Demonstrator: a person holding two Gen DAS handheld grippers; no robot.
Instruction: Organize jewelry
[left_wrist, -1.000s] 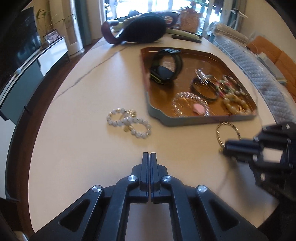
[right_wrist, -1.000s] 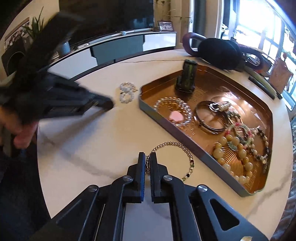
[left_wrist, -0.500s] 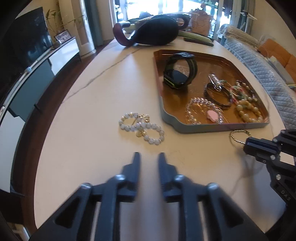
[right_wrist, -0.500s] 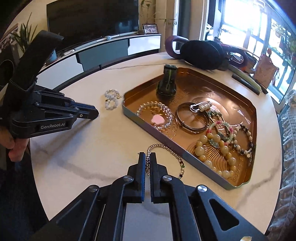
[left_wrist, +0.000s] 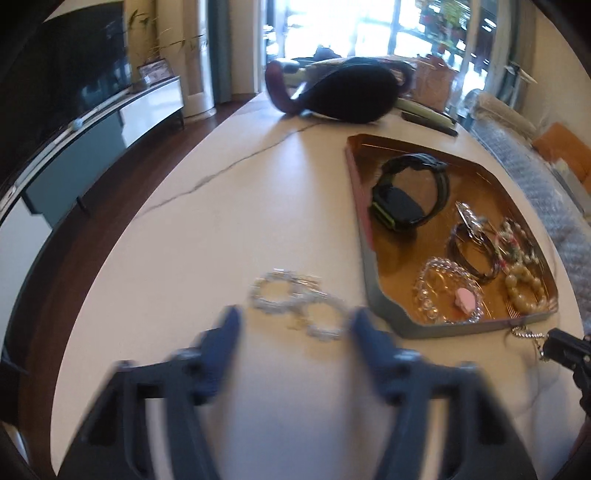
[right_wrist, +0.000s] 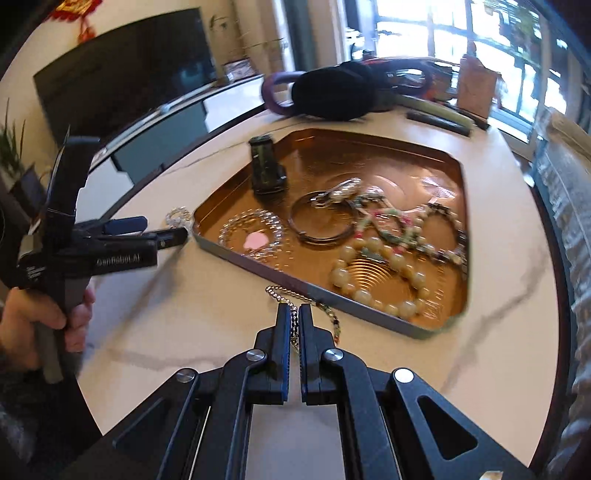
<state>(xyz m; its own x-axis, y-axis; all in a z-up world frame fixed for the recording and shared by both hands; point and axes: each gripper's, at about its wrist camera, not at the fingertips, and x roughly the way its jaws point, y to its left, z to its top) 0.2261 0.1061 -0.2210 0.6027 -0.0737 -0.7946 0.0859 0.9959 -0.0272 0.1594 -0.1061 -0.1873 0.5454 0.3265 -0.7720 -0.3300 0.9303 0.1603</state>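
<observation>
Since a second ago the left gripper (left_wrist: 293, 325) has swung its fingers from shut to wide apart and closed in on the white bead bracelet (left_wrist: 295, 302), which lies on the marble table (left_wrist: 221, 221) just left of the copper tray (left_wrist: 384, 321). Nothing is between its fingers yet; the doubled loops sit just beyond the tips. Meanwhile the right gripper (right_wrist: 294, 314) has lifted its catch: its fingers are pinched nearly closed on the gold bead chain (right_wrist: 295, 295), whose free loop drapes against the tray's near rim.

Both pieces look light and limp, strung beads that will sag and swing once raised, and the smooth round beads could slip from flat pads. My guess is that the white one is best taken where its two loops cross, so that both strands come up together.

Looking along the left gripper's fingers, the bracelet shows in full but blurred, and the right gripper appears only as a dark tip at the tray's near right corner. Looking along the right gripper's, the pinch on the chain is plain, as are the tray's contents: a smartwatch (right_wrist: 266, 171), a pink-charm bracelet (right_wrist: 251, 232), a dark bangle (right_wrist: 319, 221) and large cream beads (right_wrist: 376, 273); the white bracelet barely peeks out behind the left gripper.
</observation>
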